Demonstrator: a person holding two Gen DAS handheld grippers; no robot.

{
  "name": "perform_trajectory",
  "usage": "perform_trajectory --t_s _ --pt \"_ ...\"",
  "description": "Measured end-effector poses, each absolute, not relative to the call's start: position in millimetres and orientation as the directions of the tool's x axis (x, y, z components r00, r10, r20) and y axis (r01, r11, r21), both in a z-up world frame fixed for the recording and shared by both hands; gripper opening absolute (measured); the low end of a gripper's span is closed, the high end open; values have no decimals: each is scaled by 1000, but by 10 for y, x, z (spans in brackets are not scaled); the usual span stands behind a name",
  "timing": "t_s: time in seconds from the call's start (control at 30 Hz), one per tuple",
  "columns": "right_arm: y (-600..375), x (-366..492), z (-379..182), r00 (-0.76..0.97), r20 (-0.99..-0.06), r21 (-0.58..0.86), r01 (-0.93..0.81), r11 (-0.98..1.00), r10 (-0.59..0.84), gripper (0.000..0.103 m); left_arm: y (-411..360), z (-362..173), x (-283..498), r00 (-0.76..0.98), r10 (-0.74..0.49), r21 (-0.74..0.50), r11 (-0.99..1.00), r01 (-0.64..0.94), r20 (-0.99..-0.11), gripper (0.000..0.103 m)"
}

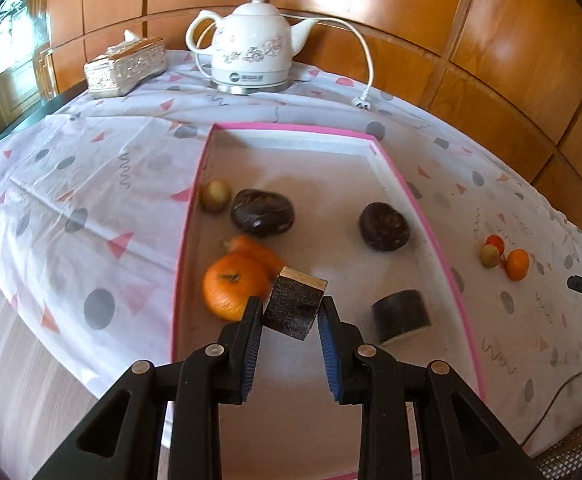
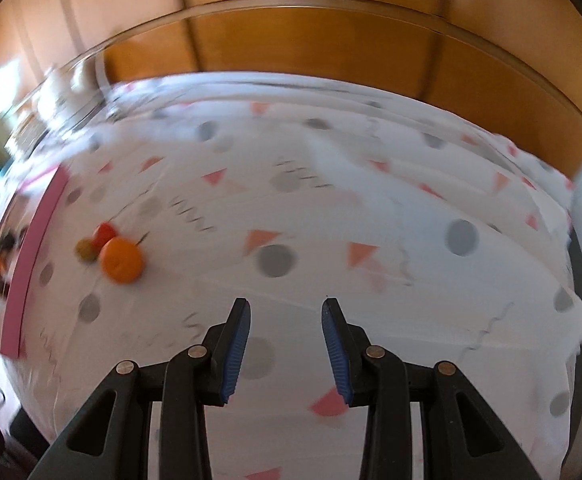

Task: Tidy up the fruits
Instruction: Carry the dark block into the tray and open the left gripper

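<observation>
Just above the near end of the pink-rimmed tray [image 1: 419, 204], the left claw [image 1: 291, 312] pinches a dark cut fruit chunk [image 1: 295, 306] with a pale top face, tilted between its blue-padded fingers. Inside the tray lie a large orange [image 1: 231, 290] touching a second orange fruit [image 1: 257, 252] behind it, a small yellowish fruit [image 1: 215, 195] by the left rim, two dark round fruits [image 1: 262, 212] and [image 1: 384, 226], and another dark cut piece [image 1: 401, 314] near the right rim. Out on the patterned cloth of the counter [image 1: 71, 208], right of the tray, three small fruits cluster together: a small orange [image 2: 122, 260], a red one [image 2: 105, 233] and a greenish one [image 2: 85, 249]. The right claw [image 2: 285, 312] hangs over bare cloth with its fingers spread and nothing between them, the cluster off to its left; that view is blurred. At the back of the counter stand a white kettle [image 1: 251, 46] on its base and a tissue box [image 1: 125, 64].
</observation>
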State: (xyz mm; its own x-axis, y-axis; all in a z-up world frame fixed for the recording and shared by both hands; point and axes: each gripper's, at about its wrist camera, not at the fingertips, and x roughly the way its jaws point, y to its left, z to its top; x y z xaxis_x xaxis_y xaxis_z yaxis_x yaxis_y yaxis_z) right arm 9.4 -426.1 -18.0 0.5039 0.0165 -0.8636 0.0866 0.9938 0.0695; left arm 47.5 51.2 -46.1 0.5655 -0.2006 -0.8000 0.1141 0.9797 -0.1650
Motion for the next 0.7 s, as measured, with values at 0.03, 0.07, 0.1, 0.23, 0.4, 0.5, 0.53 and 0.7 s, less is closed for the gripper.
perform_trajectory --t_s 0.03,0.07,0.1,0.23,0.4,0.5,0.53,0.7 --pt "-4178 104 -186 501 -865 60 54 997 25 37 532 -463 463 567 -197 -163 980 111 -799 28" --pt "-4117 112 -196 498 -867 49 31 998 27 37 537 -460 459 568 -194 -160 981 110 -799 29" --pt "-4058 114 -207 494 -869 40 9 999 30 37 545 -459 457 569 -195 -161 981 110 -799 29" --pt "-3874 129 -247 482 -875 28 -57 998 52 37 543 -464 424 570 -188 -146 982 119 -800 29" --pt "-3657 159 -246 476 -877 21 -115 993 74 37 505 -474 393 567 -199 -134 979 154 -799 30" --pt "-3509 207 -216 480 -873 27 -138 990 90 37 482 -471 382 571 -196 -121 979 166 -797 31" --pt "-3464 225 -206 481 -872 30 -144 989 97 37 483 -467 378 574 -195 -120 979 166 -795 31" --pt "-3207 339 -176 487 -864 43 -180 983 127 37 483 -382 331 613 -172 -97 983 155 -771 41"
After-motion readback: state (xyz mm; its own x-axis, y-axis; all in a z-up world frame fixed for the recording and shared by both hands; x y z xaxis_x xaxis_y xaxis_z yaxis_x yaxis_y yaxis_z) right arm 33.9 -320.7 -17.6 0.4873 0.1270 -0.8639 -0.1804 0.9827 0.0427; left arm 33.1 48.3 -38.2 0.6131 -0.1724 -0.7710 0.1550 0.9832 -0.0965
